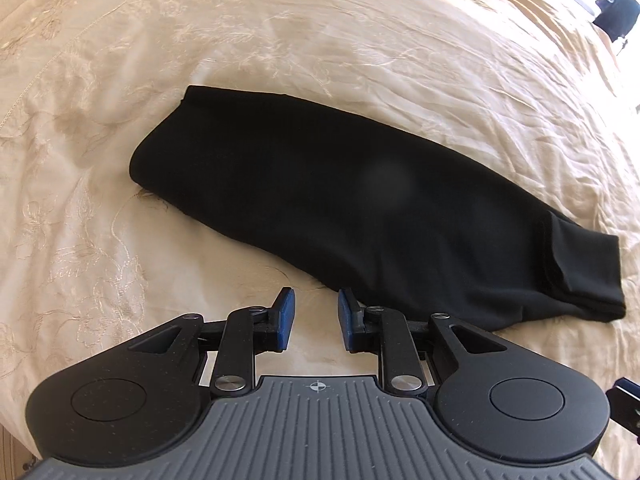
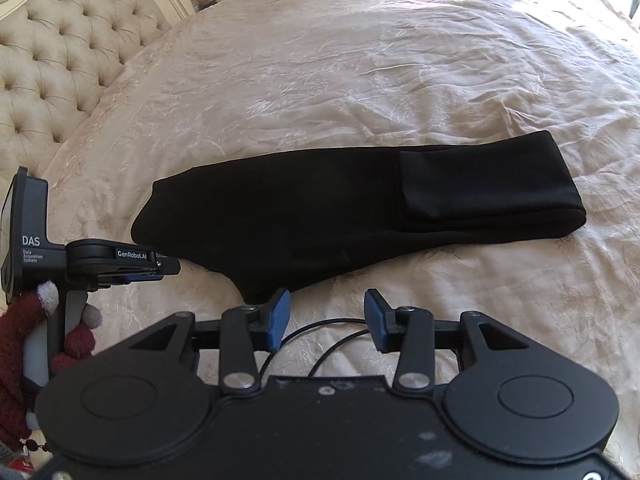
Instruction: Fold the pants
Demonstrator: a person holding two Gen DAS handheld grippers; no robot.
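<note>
You have the black pants [image 1: 360, 208] lying flat on the bed [image 1: 280, 40], already doubled lengthwise into one long band; the cream embroidered bedspread [image 2: 360, 60] is rumpled around them. In the left wrist view the band runs from about 10 o'clock down to 4 o'clock, with the cuffed end [image 1: 580, 276] at the lower right and the wider end toward the upper left. In the right wrist view it stretches from 9 o'clock to 3 o'clock, and a pointed flap of cloth [image 2: 256, 292] dips toward 6 o'clock, just beside your right gripper [image 2: 326, 320]. Its fingers are spread apart with nothing between them, hovering short of the cloth's near edge. Your left gripper [image 1: 316, 316] is likewise spread and empty, its right-side finger [image 1: 348, 316] close to the near edge; whether it touches the cloth cannot be told. Your gloved left hand [image 2: 24, 344], in dark red knit, shows at 8 o'clock in the right wrist view, holding its handle. By my reading, you are between folds: the lengthwise fold looks done and the crosswise fold is not yet begun. The next move probably calls for pinching both layers at one end with each gripper, lifting evenly, and carrying that end over to the other; tuck in the stray flap first so the stack stays square.
</note>
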